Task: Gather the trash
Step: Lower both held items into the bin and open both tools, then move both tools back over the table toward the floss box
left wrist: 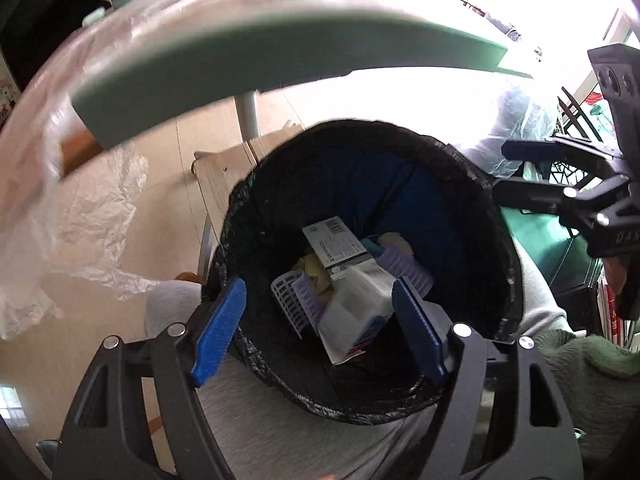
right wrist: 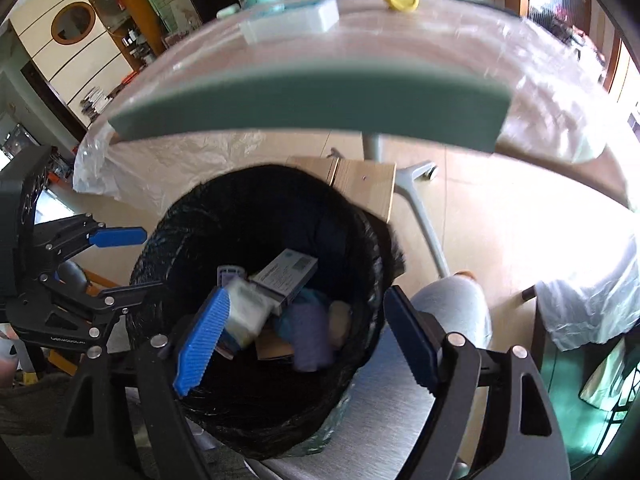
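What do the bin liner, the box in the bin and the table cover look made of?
Bin liner: thin black plastic film, glossy and wrinkled at the rim. Box: printed cardboard by its sharp folded edges, matte. Table cover: clear plastic sheet, shiny and creased where it hangs off the edge.

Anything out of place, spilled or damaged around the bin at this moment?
Nothing spilled: the trash, including a small printed box, lies inside the black-lined bin. Both the left claw and right claw are open and empty above it. The only oddity is loose clear plastic sheeting hanging crumpled off the table edge.
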`<state>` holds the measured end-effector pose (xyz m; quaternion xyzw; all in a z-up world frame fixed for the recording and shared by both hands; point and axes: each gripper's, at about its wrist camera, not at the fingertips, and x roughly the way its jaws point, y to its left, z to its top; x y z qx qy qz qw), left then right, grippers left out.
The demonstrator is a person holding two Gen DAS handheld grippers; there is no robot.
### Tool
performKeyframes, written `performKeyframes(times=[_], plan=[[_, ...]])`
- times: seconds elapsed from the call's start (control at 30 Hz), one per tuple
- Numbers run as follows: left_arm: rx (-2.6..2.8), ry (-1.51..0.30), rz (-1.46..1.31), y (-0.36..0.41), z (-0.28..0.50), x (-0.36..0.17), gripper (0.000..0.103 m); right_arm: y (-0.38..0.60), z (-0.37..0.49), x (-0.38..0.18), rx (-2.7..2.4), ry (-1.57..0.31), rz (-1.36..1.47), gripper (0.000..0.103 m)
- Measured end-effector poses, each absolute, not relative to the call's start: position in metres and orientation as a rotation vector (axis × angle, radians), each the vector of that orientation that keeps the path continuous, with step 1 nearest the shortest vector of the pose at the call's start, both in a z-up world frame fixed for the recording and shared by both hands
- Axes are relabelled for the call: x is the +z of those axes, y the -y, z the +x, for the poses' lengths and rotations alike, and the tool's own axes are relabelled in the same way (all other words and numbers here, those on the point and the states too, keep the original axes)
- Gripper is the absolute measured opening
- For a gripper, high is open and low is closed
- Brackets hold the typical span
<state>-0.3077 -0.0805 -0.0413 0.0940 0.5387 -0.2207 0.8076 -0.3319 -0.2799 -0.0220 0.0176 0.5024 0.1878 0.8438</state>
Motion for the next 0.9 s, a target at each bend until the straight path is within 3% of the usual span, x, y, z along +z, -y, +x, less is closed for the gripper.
performKeyframes(times=[0.07,0.1,0.17,0.2,0.23,0.37,0.9], plan=[[-0.478,-1.07,0.208,0.082,-0.313,-0.009,0.076,0.287,-0.332,0.004,0.38,-0.98,0.019,0.082],[-0.494,-1.025,0.197,0.082,-0.314,0.009,0.076,0.292,-0.33,0.021,0.362,-0.926,0.009,0.089],[-0.507,-0.946,0.176,0.082,-0.309,0.04,0.086,0.305,-0.321,0.05,0.31,-0.821,0.002,0.097],[-0.502,-0.9,0.166,0.082,-0.305,0.054,0.098,0.312,-0.314,0.06,0.293,-0.786,0.005,0.099],[-0.488,-0.843,0.147,0.083,-0.299,0.069,0.101,0.316,-0.306,0.067,0.28,-0.762,0.008,0.099],[-0.447,-0.772,0.092,0.094,-0.263,0.095,0.101,0.332,-0.257,0.089,0.225,-0.702,0.023,0.099],[-0.32,-0.954,0.051,0.143,-0.149,0.038,0.101,0.309,-0.119,0.053,0.23,-0.821,-0.007,0.099]])
